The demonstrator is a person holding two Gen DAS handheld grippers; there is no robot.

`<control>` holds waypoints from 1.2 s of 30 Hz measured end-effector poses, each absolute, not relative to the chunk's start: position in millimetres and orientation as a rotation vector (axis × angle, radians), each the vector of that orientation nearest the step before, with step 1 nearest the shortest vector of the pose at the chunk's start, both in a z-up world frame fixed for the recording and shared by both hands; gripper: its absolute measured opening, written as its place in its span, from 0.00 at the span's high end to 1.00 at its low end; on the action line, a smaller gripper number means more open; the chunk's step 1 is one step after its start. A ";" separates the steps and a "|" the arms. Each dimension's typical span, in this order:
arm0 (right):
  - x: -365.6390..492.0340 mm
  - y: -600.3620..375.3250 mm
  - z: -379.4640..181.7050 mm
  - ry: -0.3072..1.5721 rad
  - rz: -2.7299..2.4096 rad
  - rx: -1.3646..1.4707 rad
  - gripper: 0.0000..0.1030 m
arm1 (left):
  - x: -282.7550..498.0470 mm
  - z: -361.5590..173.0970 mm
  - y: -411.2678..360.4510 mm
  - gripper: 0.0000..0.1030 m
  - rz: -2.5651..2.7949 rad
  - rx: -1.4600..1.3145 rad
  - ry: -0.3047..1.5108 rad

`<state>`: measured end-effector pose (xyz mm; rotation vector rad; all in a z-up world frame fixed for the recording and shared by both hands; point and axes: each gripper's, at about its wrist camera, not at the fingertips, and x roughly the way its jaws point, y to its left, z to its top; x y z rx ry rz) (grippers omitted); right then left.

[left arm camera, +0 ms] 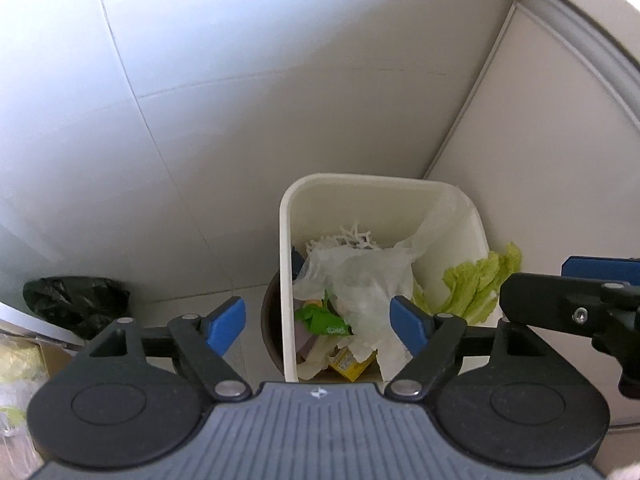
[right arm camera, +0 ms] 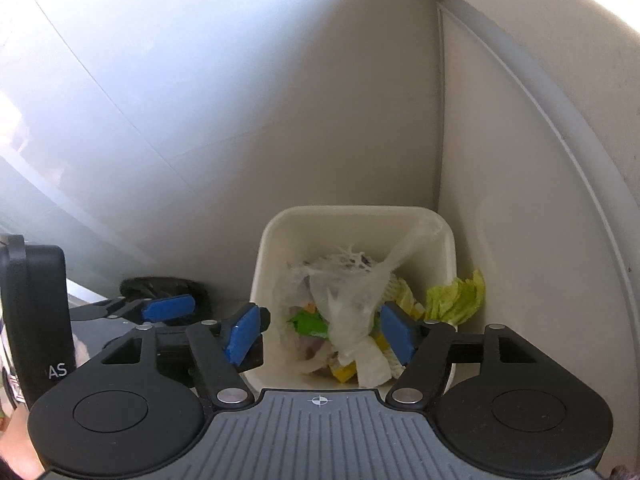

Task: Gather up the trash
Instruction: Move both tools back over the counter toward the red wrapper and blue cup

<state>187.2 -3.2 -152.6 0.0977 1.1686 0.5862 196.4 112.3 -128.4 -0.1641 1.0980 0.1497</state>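
Note:
A white rectangular bin [left arm camera: 360, 178] [right arm camera: 344, 210] stands on the floor in a corner. It holds a crumpled clear plastic bag [left arm camera: 360, 280] [right arm camera: 344, 292], a green wrapper [left arm camera: 324, 320] [right arm camera: 308, 322], yellow packaging [left arm camera: 348, 364] [right arm camera: 344, 372] and white shreds. My left gripper [left arm camera: 318, 324] hangs open above the bin, its blue pads apart and touching nothing. My right gripper [right arm camera: 322, 332] is open over the same bin with nothing pressed between its pads. A lettuce leaf [left arm camera: 480, 284] [right arm camera: 456, 296] lies outside the bin, against its right wall.
A crumpled black bag [left arm camera: 76, 304] [right arm camera: 160, 284] lies on the floor to the left. A dark brown round object [left arm camera: 270, 320] sits against the bin's left side. Pale tiled wall rises behind, and a white panel [left arm camera: 520, 120] closes the right side.

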 end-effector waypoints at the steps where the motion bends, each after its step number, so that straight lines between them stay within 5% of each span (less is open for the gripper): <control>1: 186.8 -3.2 -150.0 1.167 0.587 0.099 0.33 | 195.9 -126.8 113.2 0.24 0.148 -0.163 1.096; 20: 172.3 -59.1 -21.8 0.915 0.602 -0.010 0.18 | 199.6 -14.4 104.4 0.04 0.108 -0.090 0.909; 36: 212.7 -231.2 -6.1 0.806 0.262 -0.006 0.09 | 219.5 54.5 -16.4 0.01 -0.187 0.066 0.779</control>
